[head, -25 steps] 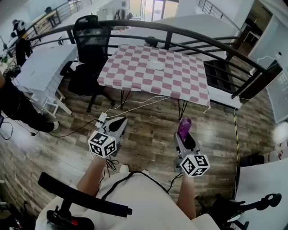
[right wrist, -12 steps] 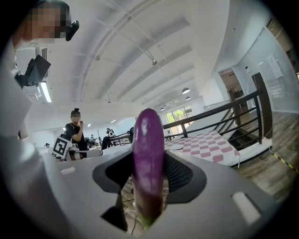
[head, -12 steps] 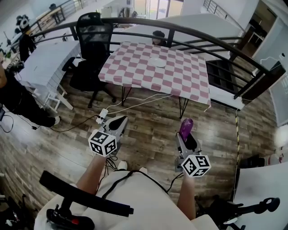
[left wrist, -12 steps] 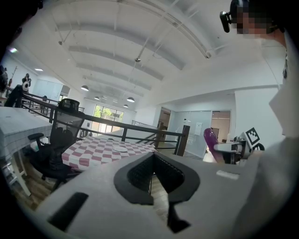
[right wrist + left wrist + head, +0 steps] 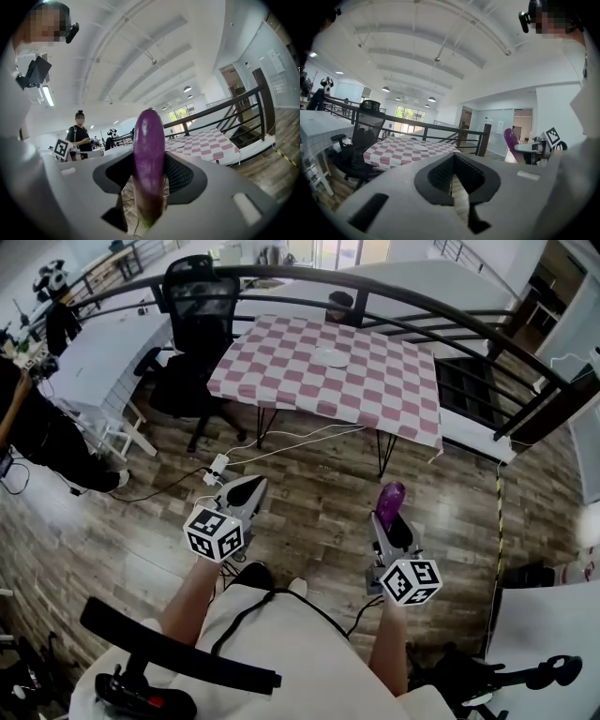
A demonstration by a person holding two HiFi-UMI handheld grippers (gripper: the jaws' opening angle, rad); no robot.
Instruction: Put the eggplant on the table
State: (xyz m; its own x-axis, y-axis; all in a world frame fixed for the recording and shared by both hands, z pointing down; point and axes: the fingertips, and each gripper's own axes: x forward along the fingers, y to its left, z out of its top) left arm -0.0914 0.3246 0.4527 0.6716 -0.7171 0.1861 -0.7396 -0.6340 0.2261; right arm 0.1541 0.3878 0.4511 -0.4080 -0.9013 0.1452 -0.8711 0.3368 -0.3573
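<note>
A purple eggplant [image 5: 389, 501] stands upright between the jaws of my right gripper [image 5: 390, 523], which is shut on it; in the right gripper view the eggplant [image 5: 149, 154] fills the gap between the dark pads. My left gripper [image 5: 246, 491] is level with it to the left, jaws together and holding nothing; its own view shows the eggplant [image 5: 510, 138] off to the right. The table [image 5: 281, 376], under a red-and-white checked cloth, stands ahead across the wood floor and carries a small white plate [image 5: 331, 357]. Both grippers are well short of it.
A black office chair [image 5: 192, 306] stands at the table's left corner. A curved black railing [image 5: 422, 313] runs behind the table. White cables and a power strip [image 5: 217, 468] lie on the floor between me and the table. A person in black [image 5: 37, 437] is at the left.
The table, chair and railing have slid lower and nearer in the head view. Both grippers keep their places in the frame, and the eggplant stays in the right one.
</note>
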